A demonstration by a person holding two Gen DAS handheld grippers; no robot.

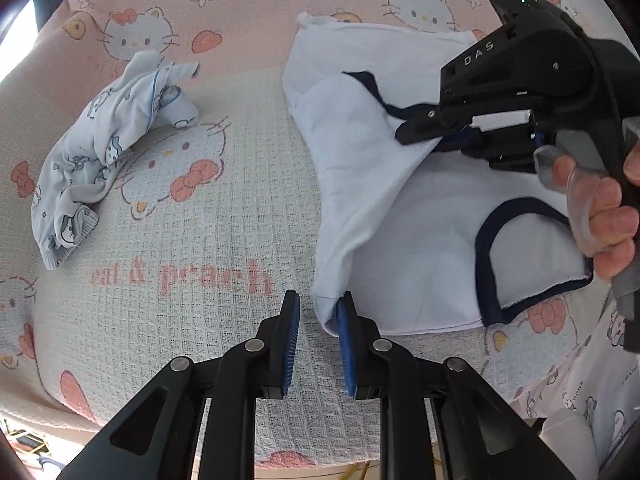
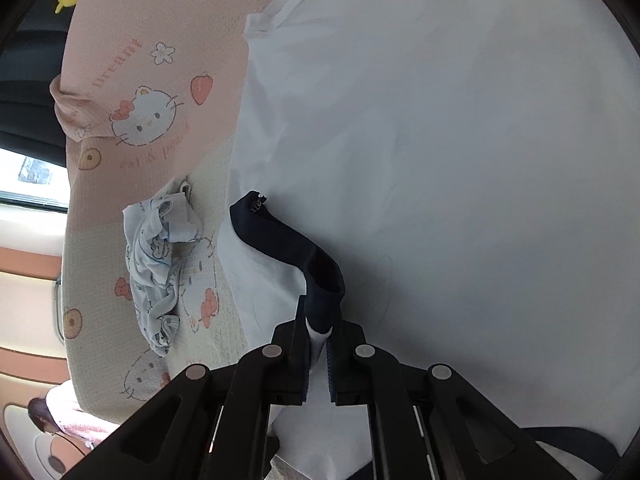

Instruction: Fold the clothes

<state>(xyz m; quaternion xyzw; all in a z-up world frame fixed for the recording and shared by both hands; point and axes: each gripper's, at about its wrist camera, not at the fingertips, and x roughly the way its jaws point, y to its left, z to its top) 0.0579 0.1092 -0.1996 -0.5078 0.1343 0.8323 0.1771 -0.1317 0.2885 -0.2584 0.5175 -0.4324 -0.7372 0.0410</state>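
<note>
A white sleeveless top [image 1: 360, 168] with navy trim is lying partly folded on a pink and cream cartoon-cat blanket [image 1: 192, 248], taking up the right half of the left wrist view. In the right wrist view the same top [image 2: 460, 140] is filling most of the frame, from the centre out to the right edge.

The left gripper [image 1: 318, 304] is sitting at the bottom centre of its own view with its jaws standing a little apart. The lower left corner of the top is touching the outer tip of the right-hand blue pad [image 1: 346, 336], but nothing is lying between the two pads; only blanket is showing through the gap.

The right gripper [image 2: 319, 312] is pinching the navy-trimmed strap [image 2: 280, 240] of the top, with a little white cloth beside it, at the lower centre of its view. The jaws are nearly closed on that fabric, and the strap is arching up and away to the upper left. In the left wrist view this gripper [image 1: 404, 136] is reaching in from the right edge, held by a hand [image 1: 600, 216] in the right middle of the frame.

A crumpled pale blue printed garment [image 1: 112, 152] is lying well apart from the top, at the left of the frame.
</note>
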